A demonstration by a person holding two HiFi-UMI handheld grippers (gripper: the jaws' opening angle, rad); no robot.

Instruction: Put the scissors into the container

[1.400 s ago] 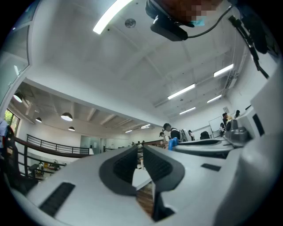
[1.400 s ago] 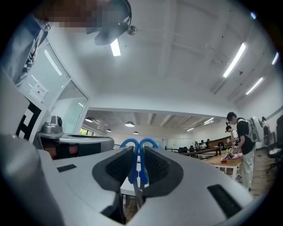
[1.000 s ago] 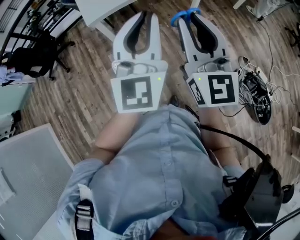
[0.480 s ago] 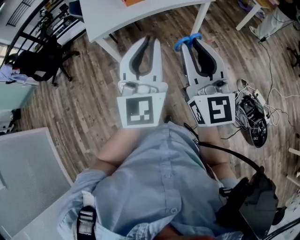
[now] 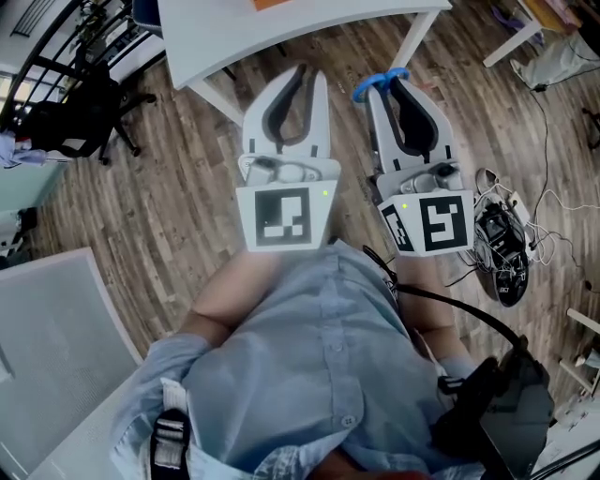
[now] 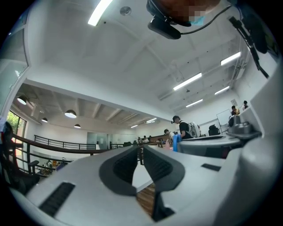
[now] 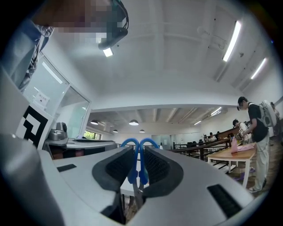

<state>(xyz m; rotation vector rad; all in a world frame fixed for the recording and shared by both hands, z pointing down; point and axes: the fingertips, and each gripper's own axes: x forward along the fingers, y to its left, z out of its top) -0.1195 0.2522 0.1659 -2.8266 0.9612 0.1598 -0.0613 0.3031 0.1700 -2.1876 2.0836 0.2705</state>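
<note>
The right gripper [image 7: 138, 151] pinches the scissors [image 7: 131, 167] lengthwise, blue handles poking past its tips toward the far table [image 5: 281, 28]; the left gripper [image 5: 302, 77], just beside it, is pressed together and empty, and no container shows.

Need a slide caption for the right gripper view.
Right gripper clamps blue-handled scissors between its pads, handle loops sticking out in front.

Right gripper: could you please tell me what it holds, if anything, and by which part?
The right gripper holds the scissors by their blue handles, just below the finger loops, which stick out past the jaw tips.
</note>
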